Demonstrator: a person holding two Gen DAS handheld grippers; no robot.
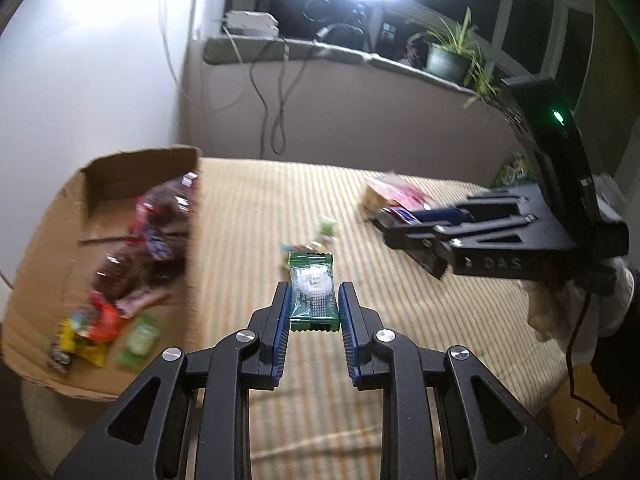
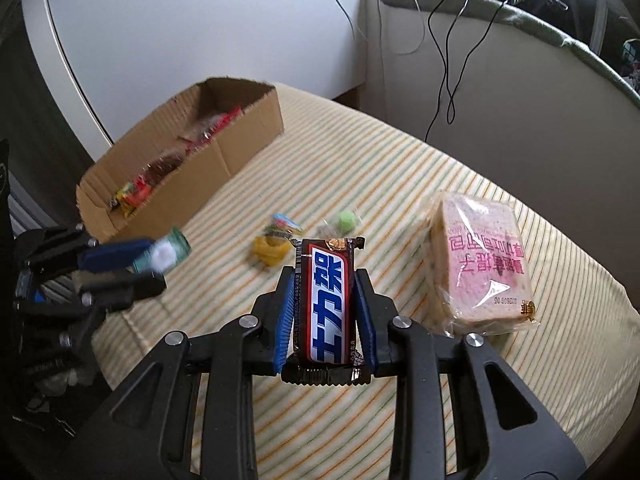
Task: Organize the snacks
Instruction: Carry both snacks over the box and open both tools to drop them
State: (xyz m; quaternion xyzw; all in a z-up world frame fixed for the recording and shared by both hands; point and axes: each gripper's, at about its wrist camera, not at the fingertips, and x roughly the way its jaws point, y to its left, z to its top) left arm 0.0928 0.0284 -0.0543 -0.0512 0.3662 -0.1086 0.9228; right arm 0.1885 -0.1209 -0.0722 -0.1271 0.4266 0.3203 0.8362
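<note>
Both grippers are loaded for the open cardboard box (image 2: pixel 240 136): left gripper (image 1: pixel 314 304) fingers clamped on a small green foil snack packet (image 1: pixel 312 292), right gripper (image 2: pixel 324 312) fingers clamped on a brown chocolate bar with blue lettering (image 2: pixel 325 304), so two go in together.

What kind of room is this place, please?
Probably a bedroom at home: a striped bed cover serves as the work surface, with a potted plant on the windowsill.

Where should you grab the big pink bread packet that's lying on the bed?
Probably grip the bread packet across its two long side edges, coming down from above. It lies flat on the striped cover, so its broad face gives nothing to pinch. Both tools are full now, so one must empty first.
</note>
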